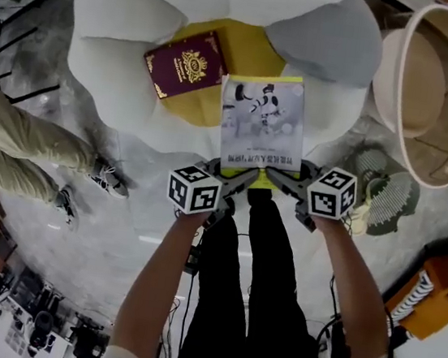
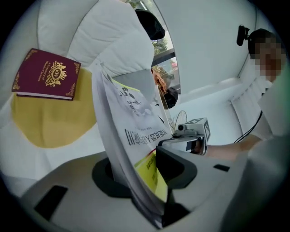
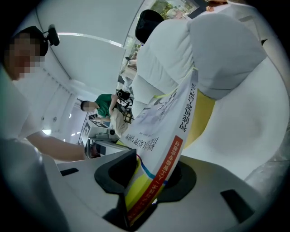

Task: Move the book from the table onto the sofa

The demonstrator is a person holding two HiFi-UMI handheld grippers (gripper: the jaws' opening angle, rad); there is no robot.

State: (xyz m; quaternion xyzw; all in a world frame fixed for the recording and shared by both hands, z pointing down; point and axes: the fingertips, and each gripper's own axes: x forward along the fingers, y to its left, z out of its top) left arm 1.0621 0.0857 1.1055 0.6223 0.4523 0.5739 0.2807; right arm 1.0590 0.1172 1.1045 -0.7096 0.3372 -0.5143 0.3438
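The book [image 1: 262,122] is reaching out over the front of the sofa [image 1: 132,6], long side running straight ahead, while the left gripper [image 1: 238,181] and right gripper [image 1: 279,181] are both pinching its near edge.

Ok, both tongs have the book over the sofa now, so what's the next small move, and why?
Probably lower the book until it lies flat on the sofa, before any release. The left tongs and right tongs clamp its near edge, and both gripper views show it tilted up off the yellow cushion, beside the red book.
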